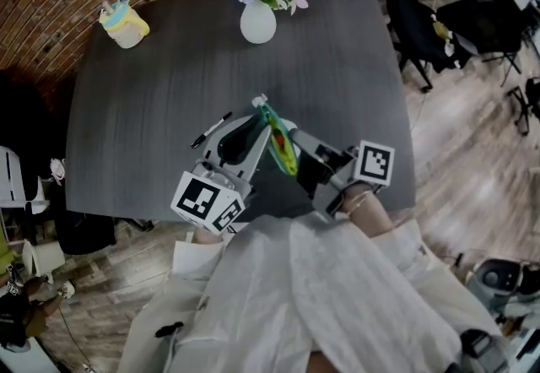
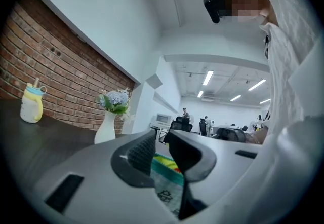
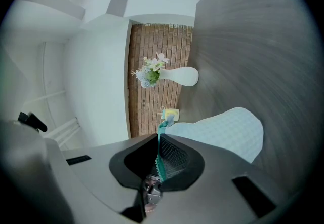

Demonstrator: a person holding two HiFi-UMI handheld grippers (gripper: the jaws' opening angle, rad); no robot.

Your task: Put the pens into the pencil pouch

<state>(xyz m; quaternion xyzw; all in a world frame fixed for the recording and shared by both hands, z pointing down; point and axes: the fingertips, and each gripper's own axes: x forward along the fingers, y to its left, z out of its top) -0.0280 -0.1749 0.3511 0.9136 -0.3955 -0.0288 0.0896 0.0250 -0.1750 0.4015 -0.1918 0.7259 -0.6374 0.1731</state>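
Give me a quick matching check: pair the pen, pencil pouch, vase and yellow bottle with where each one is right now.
Things:
1. pen
2. pencil pouch
3. vase
4. yellow bottle

Places:
A. far left corner of the table
B. zipper edge clamped in the right gripper
C. lying flat on the table, outside the pouch
D. upright at the middle of the far edge, holding flowers

Pairs: 1-C, 2-B, 3-D, 4-A

A dark grey table carries three things, well apart from one another – a white vase of flowers at its far edge, a yellow baby bottle in the far left corner, a black pen nearer the front.
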